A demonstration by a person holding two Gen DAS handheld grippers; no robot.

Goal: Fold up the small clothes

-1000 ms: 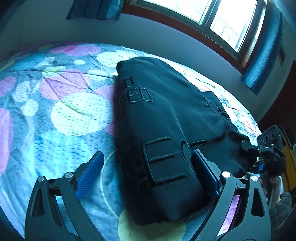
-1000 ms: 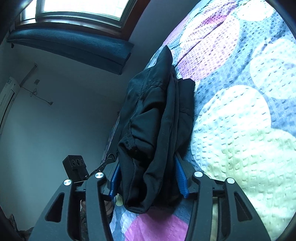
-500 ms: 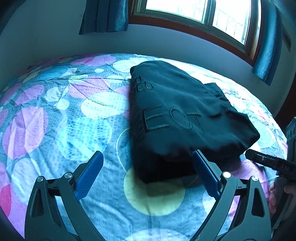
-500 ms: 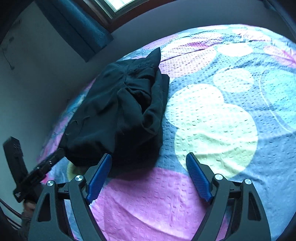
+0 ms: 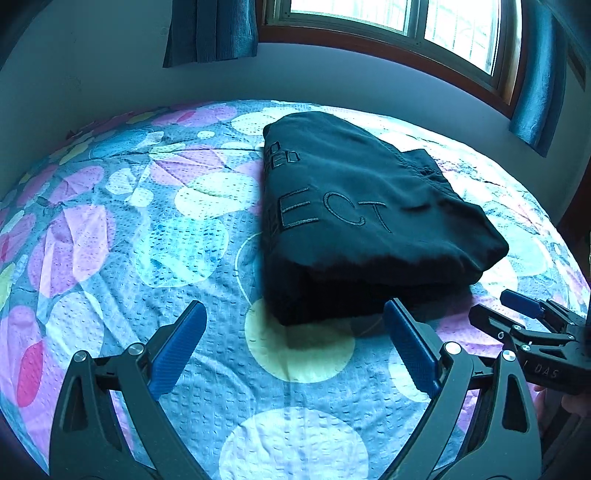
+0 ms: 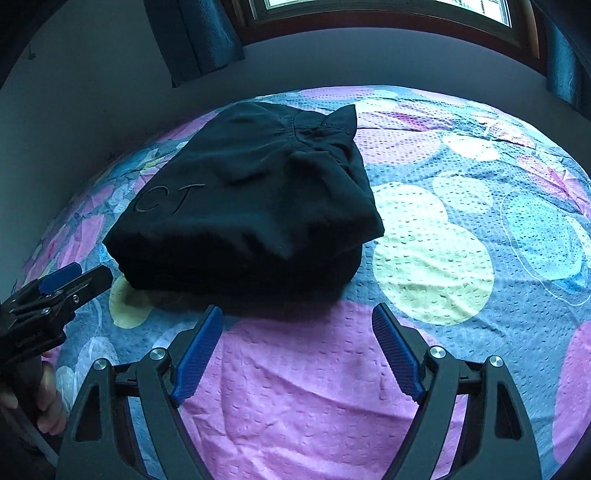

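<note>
Bed (image 5: 110, 229), covered by a textured spread printed with pale yellow, pink, lilac and blue circles, filling the middle and lower part of both views. A grey wall runs across the upper part of each frame, with a wood-framed window (image 5: 388, 33) at the top and dark blue curtains (image 5: 210, 33) at the upper left and upper right of the left wrist view.

Folded black garment (image 5: 354, 206), a thick stacked bundle lying flat on the bed: right of centre in the left wrist view, left of centre in the right wrist view (image 6: 251, 206). Outlined stitched letters "ECT" cross its top face; smaller lettering sits near its far left corner. A loose pointed corner of cloth sticks up at the far end in the right wrist view.

Left hand-held gripper (image 5: 291, 347), bottom of its own view, blue-padded fingers spread wide with nothing between them, tips just short of the garment's near edge; it also appears at the left edge of the right wrist view (image 6: 74, 280).

Right hand-held gripper (image 6: 297, 350), bottom of its own view, fingers likewise spread and empty, just short of the garment; seen again at the lower right of the left wrist view (image 5: 517, 310).
</note>
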